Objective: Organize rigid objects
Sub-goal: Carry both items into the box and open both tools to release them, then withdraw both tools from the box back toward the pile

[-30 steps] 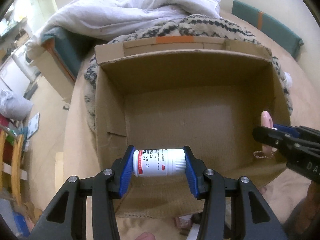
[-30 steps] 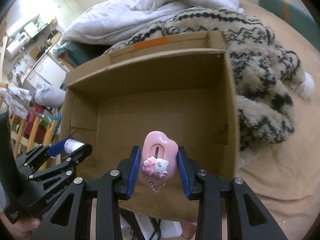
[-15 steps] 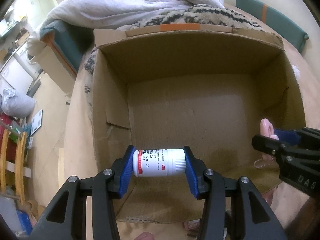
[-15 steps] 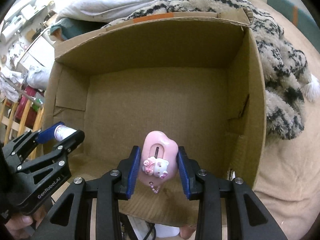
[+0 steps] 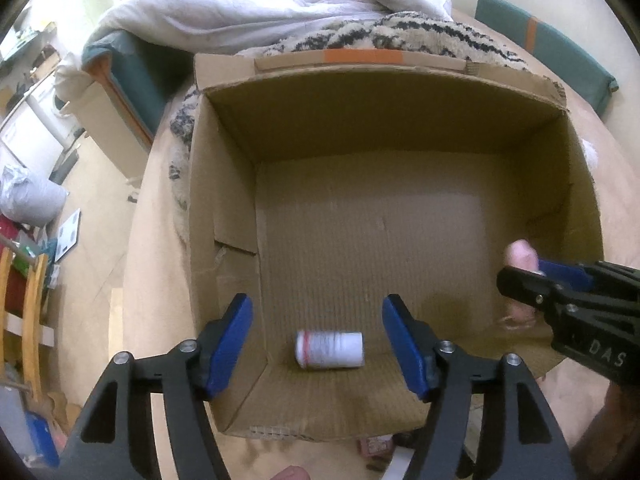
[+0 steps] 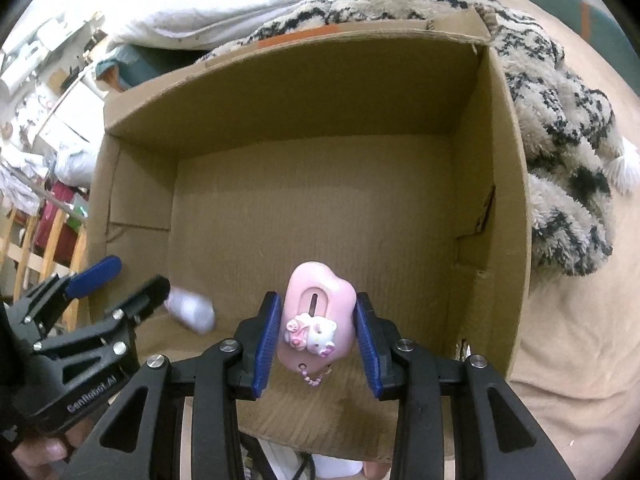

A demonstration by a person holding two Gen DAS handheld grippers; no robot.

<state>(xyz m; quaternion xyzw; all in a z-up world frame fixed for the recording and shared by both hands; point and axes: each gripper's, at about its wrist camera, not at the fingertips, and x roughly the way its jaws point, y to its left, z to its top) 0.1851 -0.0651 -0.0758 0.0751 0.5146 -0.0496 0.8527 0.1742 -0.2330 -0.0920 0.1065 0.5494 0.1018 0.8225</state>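
A white pill bottle [image 5: 329, 349] with a red-striped label lies on its side on the floor of the open cardboard box [image 5: 400, 120], near the front wall. It shows blurred in the right wrist view [image 6: 191, 309]. My left gripper [image 5: 317, 340] is open above it, with the jaws wide apart. My right gripper [image 6: 316, 328] is shut on a pink Hello Kitty case [image 6: 317, 312] with a bead chain, held over the box [image 6: 320, 92] near its front right. The case [image 5: 518, 256] and right gripper [image 5: 532, 280] show at the right of the left wrist view.
A striped fuzzy blanket [image 6: 560, 128] and a white duvet [image 5: 280, 4] lie behind and right of the box on a tan bed surface [image 6: 580, 360]. Furniture and clutter stand on the floor at left [image 5: 40, 240]. Small items lie below the box front [image 5: 376, 446].
My left gripper opened and the pill bottle dropped onto the box floor. Both grippers have moved forward over the box. The right gripper still holds the pink case.
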